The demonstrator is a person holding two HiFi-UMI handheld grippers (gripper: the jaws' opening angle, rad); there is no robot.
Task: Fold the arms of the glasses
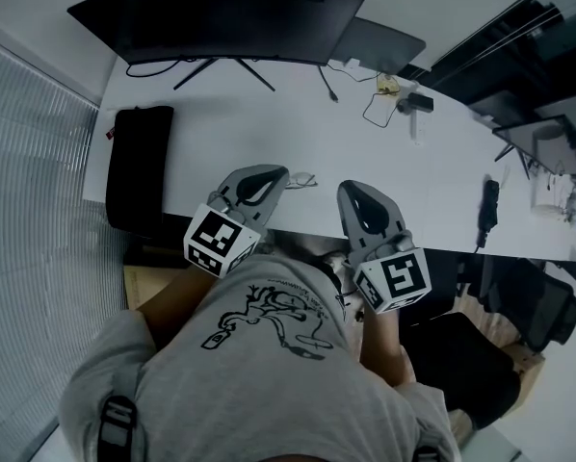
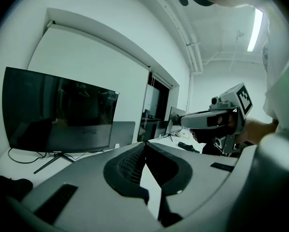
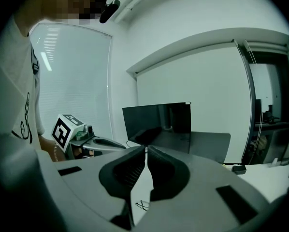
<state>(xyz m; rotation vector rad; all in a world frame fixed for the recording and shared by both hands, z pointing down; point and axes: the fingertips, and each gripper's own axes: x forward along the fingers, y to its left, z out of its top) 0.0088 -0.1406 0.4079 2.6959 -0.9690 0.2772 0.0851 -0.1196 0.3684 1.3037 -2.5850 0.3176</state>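
Head view: the thin-wired glasses lie by the near edge of the white tabletop, between the left claw and the right claw. Bare surface runs to the monitor at the far edge.

Left gripper view: the left claw is pressed together, empty.

Right gripper view: the right claw is pressed together, with the glasses below it on the tabletop.

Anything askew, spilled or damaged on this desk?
Nothing stands out. The glasses lie on the white table by the left gripper, too small to judge their arms. Left gripper and right gripper are shut, empty.
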